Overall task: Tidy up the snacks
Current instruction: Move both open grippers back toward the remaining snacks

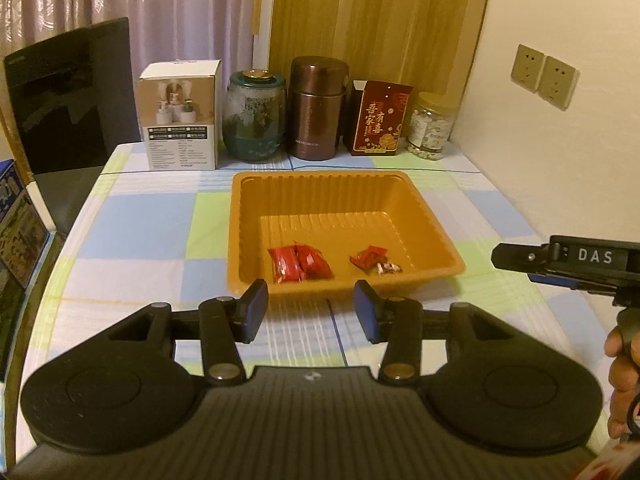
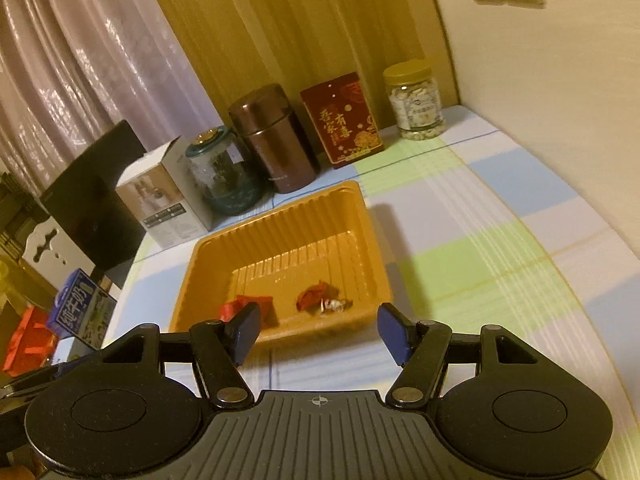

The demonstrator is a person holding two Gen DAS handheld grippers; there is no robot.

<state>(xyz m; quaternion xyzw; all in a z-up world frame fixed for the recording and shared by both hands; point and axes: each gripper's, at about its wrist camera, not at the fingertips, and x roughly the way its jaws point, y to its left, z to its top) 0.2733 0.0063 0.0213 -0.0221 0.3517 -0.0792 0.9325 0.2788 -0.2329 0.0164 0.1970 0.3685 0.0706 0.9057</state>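
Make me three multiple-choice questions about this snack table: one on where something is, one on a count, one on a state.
1. Where do the wrapped snacks lie?
A. in the orange tray's near half
B. on the cloth beside the tray
C. on the brown canister

2. How many red-wrapped snacks are in the orange tray?
A. one
B. three
C. six

3. What is between the fingers of the left gripper?
A. a snack
B. a jar lid
C. nothing

Answers:
1 A, all of them sit close to the tray's near wall.
2 B, two lie side by side on the left, one on the right by a small pale-wrapped candy.
3 C, the fingers stand apart over bare cloth.
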